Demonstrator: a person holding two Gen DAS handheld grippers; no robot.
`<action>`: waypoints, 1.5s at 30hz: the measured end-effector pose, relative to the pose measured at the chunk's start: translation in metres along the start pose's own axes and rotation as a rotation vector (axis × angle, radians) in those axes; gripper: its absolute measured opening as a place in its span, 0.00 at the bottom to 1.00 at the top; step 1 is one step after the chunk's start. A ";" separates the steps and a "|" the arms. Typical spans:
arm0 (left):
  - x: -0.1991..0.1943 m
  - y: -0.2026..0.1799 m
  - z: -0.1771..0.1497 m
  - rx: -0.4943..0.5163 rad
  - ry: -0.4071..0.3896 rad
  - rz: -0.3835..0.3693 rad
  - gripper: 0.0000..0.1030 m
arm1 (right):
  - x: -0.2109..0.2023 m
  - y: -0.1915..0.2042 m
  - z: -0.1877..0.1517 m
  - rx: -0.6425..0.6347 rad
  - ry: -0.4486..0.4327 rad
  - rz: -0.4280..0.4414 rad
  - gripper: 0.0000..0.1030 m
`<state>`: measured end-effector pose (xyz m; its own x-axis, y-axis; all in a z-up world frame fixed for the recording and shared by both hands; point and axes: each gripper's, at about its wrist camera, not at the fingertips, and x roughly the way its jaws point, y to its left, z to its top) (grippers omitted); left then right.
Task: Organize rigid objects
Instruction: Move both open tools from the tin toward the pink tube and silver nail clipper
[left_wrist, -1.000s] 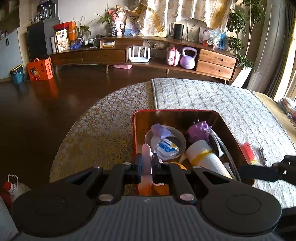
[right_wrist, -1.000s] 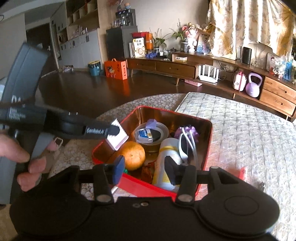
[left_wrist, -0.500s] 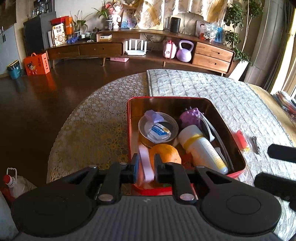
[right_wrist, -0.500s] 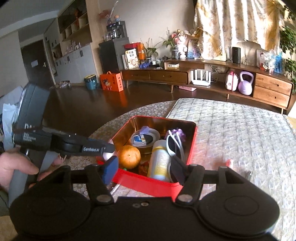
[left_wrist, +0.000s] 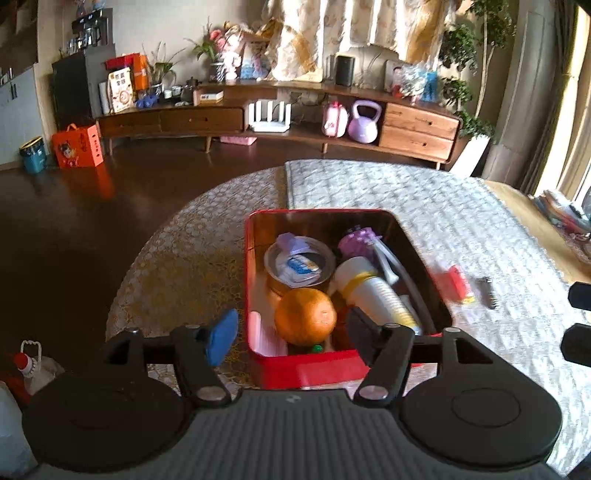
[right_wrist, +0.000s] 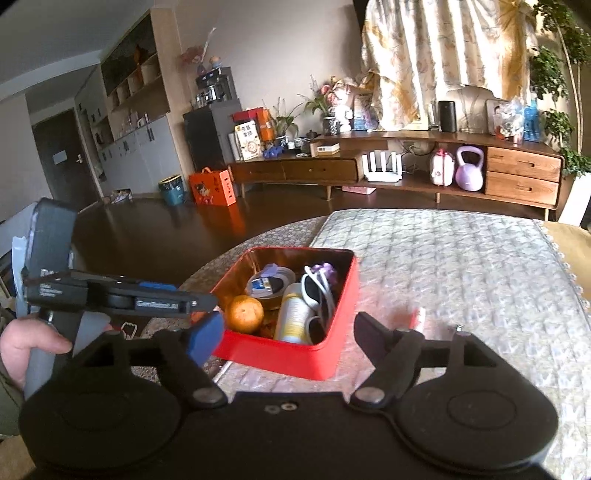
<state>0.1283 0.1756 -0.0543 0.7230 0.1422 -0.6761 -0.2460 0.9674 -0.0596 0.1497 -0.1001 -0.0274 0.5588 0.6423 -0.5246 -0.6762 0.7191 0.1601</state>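
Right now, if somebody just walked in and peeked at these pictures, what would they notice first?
Probably the bright red tin in the middle of the round table, stuffed with things. A big orange sits at its near end, beside a white bottle and white sunglasses. Then the purple kettlebell far back on the wooden sideboard's low shelf.
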 end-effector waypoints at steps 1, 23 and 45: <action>-0.003 -0.003 0.000 0.002 -0.002 -0.005 0.64 | -0.003 -0.002 -0.001 0.001 -0.005 -0.004 0.80; -0.003 -0.103 0.007 0.048 -0.057 -0.149 0.81 | -0.018 -0.077 -0.029 0.014 -0.013 -0.140 0.99; 0.100 -0.203 0.035 0.140 0.015 -0.089 0.81 | 0.051 -0.136 -0.046 0.006 0.059 -0.248 0.95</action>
<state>0.2731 0.0006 -0.0842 0.7276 0.0529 -0.6839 -0.0884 0.9959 -0.0171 0.2477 -0.1772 -0.1142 0.6781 0.4300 -0.5961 -0.5194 0.8542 0.0254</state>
